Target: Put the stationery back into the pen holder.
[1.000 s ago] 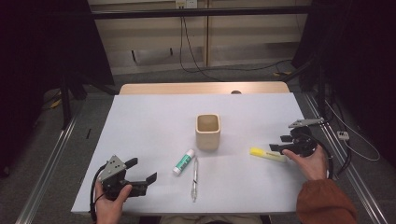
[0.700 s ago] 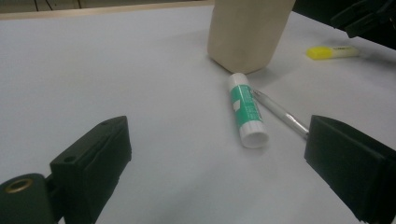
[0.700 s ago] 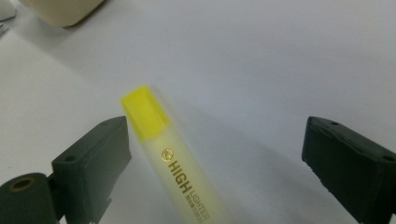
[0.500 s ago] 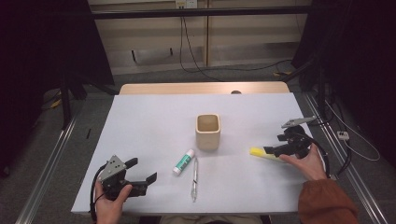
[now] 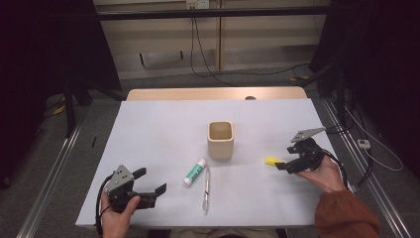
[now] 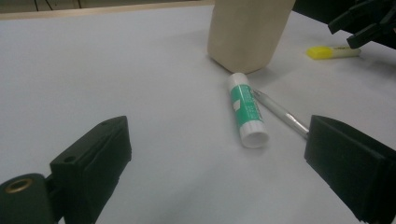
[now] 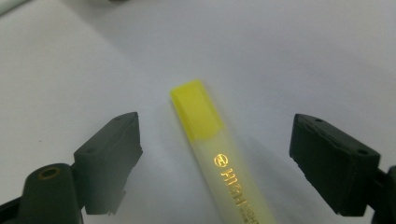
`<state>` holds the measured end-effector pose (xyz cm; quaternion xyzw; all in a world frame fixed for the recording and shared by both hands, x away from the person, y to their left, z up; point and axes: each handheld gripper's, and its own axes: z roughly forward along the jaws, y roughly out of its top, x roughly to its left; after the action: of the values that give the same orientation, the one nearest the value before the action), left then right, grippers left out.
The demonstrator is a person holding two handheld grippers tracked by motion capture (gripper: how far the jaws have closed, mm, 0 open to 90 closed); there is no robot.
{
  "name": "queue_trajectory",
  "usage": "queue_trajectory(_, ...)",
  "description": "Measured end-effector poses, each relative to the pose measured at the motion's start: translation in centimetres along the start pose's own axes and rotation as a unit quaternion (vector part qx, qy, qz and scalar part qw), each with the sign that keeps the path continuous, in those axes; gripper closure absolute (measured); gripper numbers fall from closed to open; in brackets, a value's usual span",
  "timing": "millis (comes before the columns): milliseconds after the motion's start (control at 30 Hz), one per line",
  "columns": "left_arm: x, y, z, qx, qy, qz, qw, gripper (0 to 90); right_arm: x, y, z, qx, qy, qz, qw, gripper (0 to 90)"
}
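Note:
A yellow highlighter (image 5: 271,161) (image 7: 205,126) lies flat on the white table (image 5: 163,134) at the right. My right gripper (image 5: 286,157) (image 7: 217,137) is low over it, open, with the highlighter between the jaws and a gap on each side. Those jaws widened and have just been closing a little; neither pad touches the highlighter. My left gripper (image 5: 150,181) (image 6: 217,147) rests open and empty at the front left, aimed at a green-and-white glue stick (image 5: 194,172) (image 6: 246,108) and a clear pen (image 5: 206,190) (image 6: 280,112).
A beige square cup (image 5: 220,140) (image 6: 247,32) stands upright at the table's middle, just behind the glue stick. The highlighter (image 6: 332,51) and the right gripper (image 6: 359,28) show far off in the left gripper view. Cables run along the floor beyond the table.
My right gripper has shifted slightly up the picture, and its jaws now straddle the highlighter's back end. The left gripper, glue stick, pen and cup have stayed put.

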<state>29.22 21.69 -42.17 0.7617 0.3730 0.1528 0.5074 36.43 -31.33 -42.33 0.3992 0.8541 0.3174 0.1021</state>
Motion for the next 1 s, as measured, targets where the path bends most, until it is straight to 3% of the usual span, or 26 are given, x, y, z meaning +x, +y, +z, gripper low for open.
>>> queue_trajectory(67, 0.1, 0.0, 0.0, 0.001, 0.0, 0.0, 1.0, 7.2, -0.1, 0.1, 0.0, 0.004, 0.011, 0.007, 0.9999, 19.3)
queue_trajectory(233, 0.0, 0.0, 0.0, 0.001, 0.0, 0.0, 1.0, 7.1, 0.3, 0.4, 0.2, 0.003, 0.038, -0.004, 0.9993, 22.5)
queue_trajectory(267, 0.0, 0.0, 0.0, 0.001, 0.0, 0.001, 1.0, 7.1, 0.3, 0.5, 0.2, 0.004, 0.047, -0.007, 0.9989, 17.2)
queue_trajectory(300, 0.0, 0.0, 0.0, 0.002, 0.001, 0.001, 1.0, 7.1, 0.2, 0.6, 0.3, 0.003, 0.04, 0.007, 0.9992, 8.9)
queue_trajectory(333, 0.0, 0.0, 0.0, 0.002, 0.0, 0.001, 1.0, 7.1, 0.1, 0.8, 0.4, 0.003, 0.039, 0.012, 0.9992, 6.3)
queue_trajectory(433, 0.0, 0.0, 0.1, 0.002, 0.001, 0.0, 1.0, 7.1, 0.1, 1.3, 0.3, -0.007, 0.029, -0.009, 0.9995, 4.4)
queue_trajectory(467, 0.0, 0.0, 0.1, 0.003, 0.001, 0.0, 1.0, 7.2, 0.0, 1.4, 0.4, -0.011, 0.036, -0.02, 0.9991, 7.0)
queue_trajectory(667, 0.0, -0.1, 0.2, 0.003, 0.004, 0.0, 1.0, 7.2, -0.1, 2.5, 1.8, 0.023, 0.061, -0.085, 0.9943, 11.4)
queue_trajectory(867, 0.1, -0.1, 0.1, 0.004, 0.004, 0.001, 1.0, 7.2, -1.1, 3.0, 2.7, 0.044, 0.084, -0.102, 0.9902, 12.5)
queue_trajectory(900, 0.1, -0.1, 0.1, 0.004, 0.005, 0.002, 1.0, 7.2, -1.2, 3.1, 2.9, 0.048, 0.083, -0.098, 0.9905, 12.7)
queue_trajectory(1000, 0.1, -0.1, 0.2, 0.005, 0.004, 0.001, 1.0, 7.2, -1.3, 3.1, 3.3, 0.067, 0.078, -0.118, 0.9877, 14.7)
